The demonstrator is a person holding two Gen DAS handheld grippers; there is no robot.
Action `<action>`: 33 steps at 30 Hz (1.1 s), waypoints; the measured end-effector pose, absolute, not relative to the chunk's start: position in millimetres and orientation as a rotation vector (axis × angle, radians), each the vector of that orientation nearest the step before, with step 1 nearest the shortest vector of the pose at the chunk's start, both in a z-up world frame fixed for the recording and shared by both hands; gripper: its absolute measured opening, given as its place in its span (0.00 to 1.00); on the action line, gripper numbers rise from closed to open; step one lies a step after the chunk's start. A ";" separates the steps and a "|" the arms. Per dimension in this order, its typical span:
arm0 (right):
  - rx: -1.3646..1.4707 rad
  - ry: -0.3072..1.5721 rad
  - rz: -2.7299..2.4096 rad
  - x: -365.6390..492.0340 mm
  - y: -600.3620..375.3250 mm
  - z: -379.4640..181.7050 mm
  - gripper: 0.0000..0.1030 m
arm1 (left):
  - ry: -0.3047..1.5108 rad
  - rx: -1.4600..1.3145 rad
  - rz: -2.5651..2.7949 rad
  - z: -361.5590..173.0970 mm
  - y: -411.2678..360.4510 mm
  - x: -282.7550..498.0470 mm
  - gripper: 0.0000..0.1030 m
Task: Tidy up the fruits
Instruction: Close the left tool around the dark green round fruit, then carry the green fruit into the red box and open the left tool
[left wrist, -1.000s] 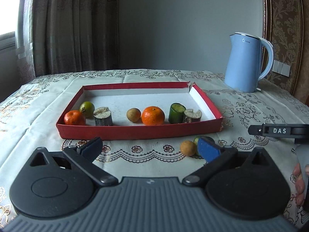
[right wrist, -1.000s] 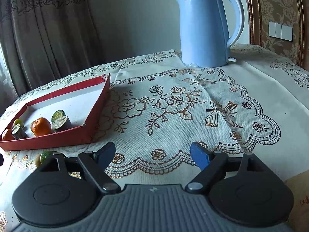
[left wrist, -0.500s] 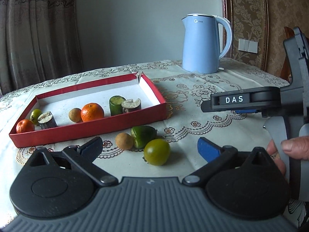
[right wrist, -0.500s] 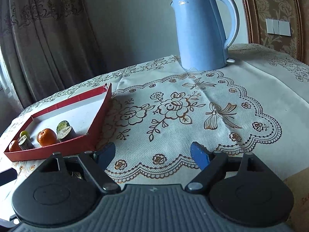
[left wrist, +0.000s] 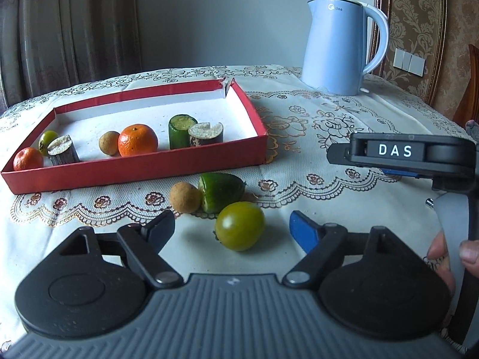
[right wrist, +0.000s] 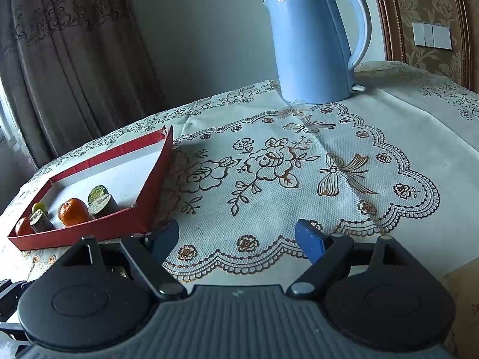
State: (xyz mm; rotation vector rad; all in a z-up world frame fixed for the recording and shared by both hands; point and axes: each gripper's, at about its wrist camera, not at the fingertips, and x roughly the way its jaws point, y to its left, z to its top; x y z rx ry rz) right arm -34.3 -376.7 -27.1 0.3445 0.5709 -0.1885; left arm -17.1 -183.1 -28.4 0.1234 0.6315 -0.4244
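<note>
Where we are: While three fruits wait outside, we bring our left gripper (left wrist: 232, 227) up to the green tomato (left wrist: 240, 226).
Done: seven pieces already sit in the red tray (left wrist: 134, 176), like the big orange (left wrist: 138, 139) and the cut green piece (left wrist: 180, 131).
Left: the green tomato, the small brown fruit (left wrist: 184, 197) and the green chunk (left wrist: 221, 191) lie on the worktop (left wrist: 299, 137), just beside the tray's front wall.
Left fingers: they have just been closing, with the tomato between them, not yet squeezed.
Right fingers: our right gripper (right wrist: 236, 237) is spread wide, holding nothing.
</note>
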 end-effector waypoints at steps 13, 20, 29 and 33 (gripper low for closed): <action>0.366 0.580 -0.188 -32.6 -379.5 -29.3 0.82 | 0.642 0.137 -0.435 -29.1 -192.5 -20.2 0.38; 0.378 0.582 -0.188 -32.4 -381.2 -29.9 0.83 | 0.633 0.140 -0.435 -29.4 -192.4 -20.1 0.32; 0.382 0.581 -0.187 -32.3 -381.9 -30.0 0.83 | 0.628 0.136 -0.430 -28.5 -190.3 -21.9 0.30; 0.383 0.581 -0.187 -32.4 -382.0 -29.8 0.83 | 0.630 0.123 -0.429 -27.3 -180.7 -25.2 0.30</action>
